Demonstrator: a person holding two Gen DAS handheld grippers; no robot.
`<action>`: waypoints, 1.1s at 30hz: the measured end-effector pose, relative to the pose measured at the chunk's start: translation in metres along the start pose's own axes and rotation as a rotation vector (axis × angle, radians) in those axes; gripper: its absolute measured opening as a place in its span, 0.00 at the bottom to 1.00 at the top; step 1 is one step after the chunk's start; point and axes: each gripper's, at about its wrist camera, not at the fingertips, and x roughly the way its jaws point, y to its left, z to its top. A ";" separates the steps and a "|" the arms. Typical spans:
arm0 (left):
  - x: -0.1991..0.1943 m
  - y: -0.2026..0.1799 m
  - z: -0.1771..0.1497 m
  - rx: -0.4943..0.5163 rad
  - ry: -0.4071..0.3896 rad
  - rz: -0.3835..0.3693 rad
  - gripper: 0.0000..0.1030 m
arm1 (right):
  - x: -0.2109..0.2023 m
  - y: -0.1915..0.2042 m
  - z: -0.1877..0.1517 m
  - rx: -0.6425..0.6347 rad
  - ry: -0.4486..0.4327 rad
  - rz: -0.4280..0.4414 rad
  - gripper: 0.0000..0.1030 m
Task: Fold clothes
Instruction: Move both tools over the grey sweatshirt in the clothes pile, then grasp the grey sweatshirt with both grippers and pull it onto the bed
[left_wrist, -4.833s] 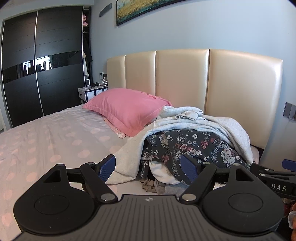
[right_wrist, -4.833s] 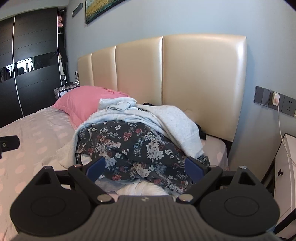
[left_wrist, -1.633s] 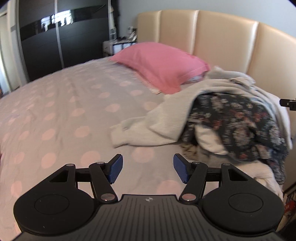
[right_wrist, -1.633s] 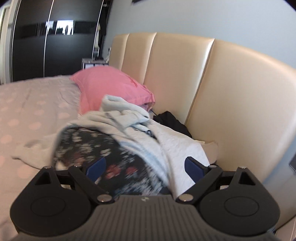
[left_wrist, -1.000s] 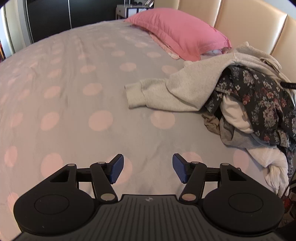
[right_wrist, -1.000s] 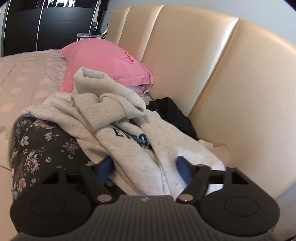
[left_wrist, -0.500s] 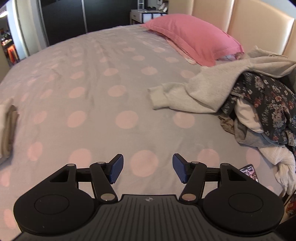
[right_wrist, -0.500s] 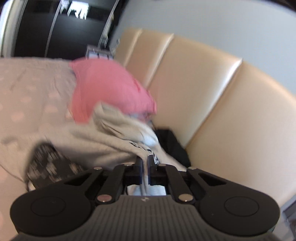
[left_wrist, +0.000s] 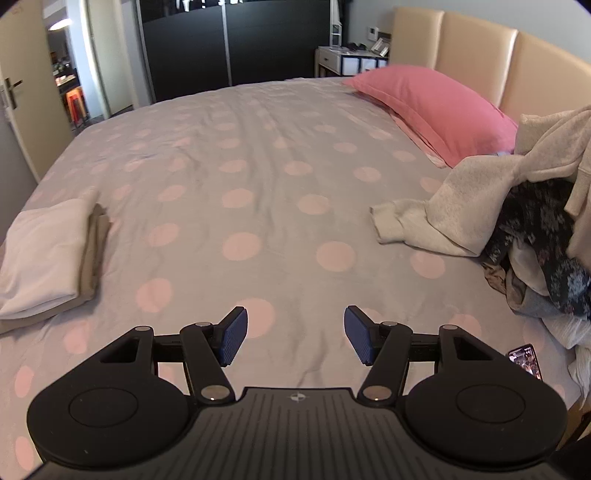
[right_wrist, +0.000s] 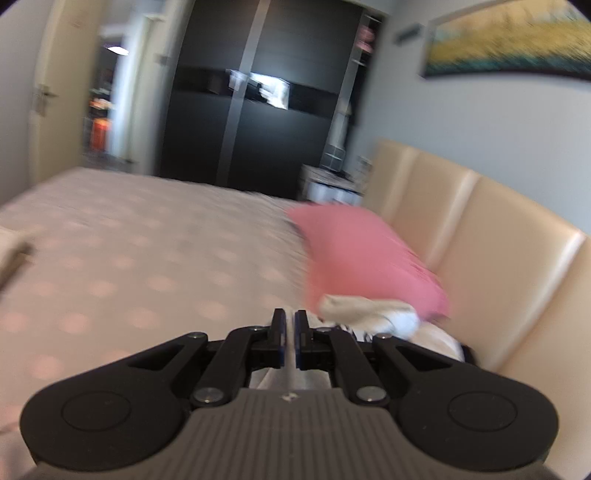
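Observation:
A light grey sweatshirt (left_wrist: 476, 199) is draped over a pile of clothes at the right of the bed, on top of a dark floral garment (left_wrist: 543, 236). Its upper part rises out of the left wrist view at the right edge. My right gripper (right_wrist: 290, 338) is shut on the grey sweatshirt (right_wrist: 373, 314), which hangs below and behind the fingers; this view is blurred. My left gripper (left_wrist: 291, 339) is open and empty, low over the dotted bedsheet (left_wrist: 236, 199), left of the pile.
A folded white and beige stack (left_wrist: 48, 254) lies at the bed's left edge. A pink pillow (left_wrist: 432, 107) lies by the cream headboard (left_wrist: 524, 70). A phone (left_wrist: 526, 360) lies near the front right edge. A dark wardrobe (left_wrist: 236, 44) and nightstand (left_wrist: 351, 61) stand beyond.
My right gripper has closed on the grey sweatshirt and lifted it, swinging left toward the open bed. My left gripper has turned left and pulled back from the pile, staying open.

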 end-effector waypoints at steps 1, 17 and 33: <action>-0.003 0.005 0.000 -0.006 -0.003 0.003 0.55 | -0.009 0.014 0.008 -0.010 -0.021 0.040 0.03; -0.043 0.051 -0.017 -0.052 -0.034 0.024 0.62 | -0.021 0.152 0.008 -0.101 0.081 0.325 0.03; 0.034 -0.007 -0.017 0.091 0.054 -0.138 0.71 | 0.071 0.067 -0.156 0.258 0.458 0.099 0.62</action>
